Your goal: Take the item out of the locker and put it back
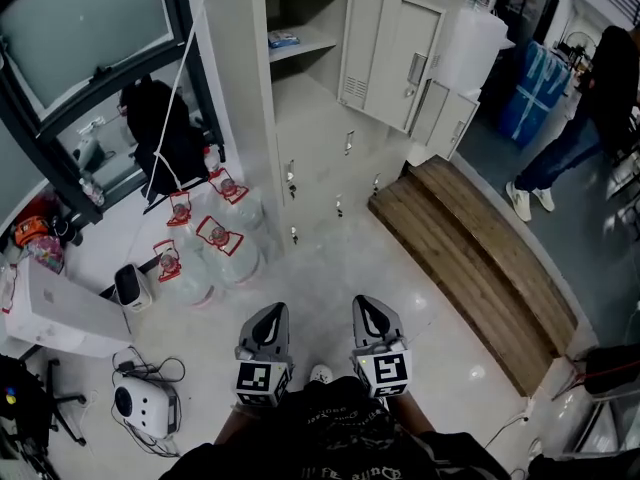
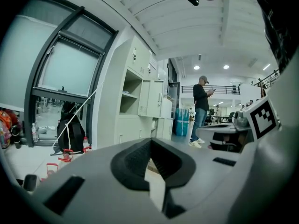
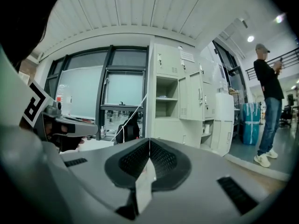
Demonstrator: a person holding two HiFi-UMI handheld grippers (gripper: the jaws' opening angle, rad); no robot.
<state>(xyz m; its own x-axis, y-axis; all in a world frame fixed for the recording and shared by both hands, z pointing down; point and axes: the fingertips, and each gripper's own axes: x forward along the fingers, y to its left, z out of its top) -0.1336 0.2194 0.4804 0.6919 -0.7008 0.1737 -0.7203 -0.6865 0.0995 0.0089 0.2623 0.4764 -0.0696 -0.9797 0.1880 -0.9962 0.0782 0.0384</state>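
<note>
Seen from overhead, water jugs (image 1: 215, 253) with red handles stand at left on the pale floor (image 1: 330, 268), and a wooden platform (image 1: 470, 258) lies at right. Only the gripper views show the ceiling and the standing person (image 3: 268, 106) in full. The left gripper (image 1: 268, 313) and right gripper (image 1: 372, 308) are both closed tight and empty. In the open locker (image 1: 320, 128) ahead, a bluish item (image 1: 283, 40) lies flat on the upper shelf, too small to tell which way it points.

Right tool (image 3: 149, 143), jaws together, faces the open locker (image 3: 166, 125).
</note>
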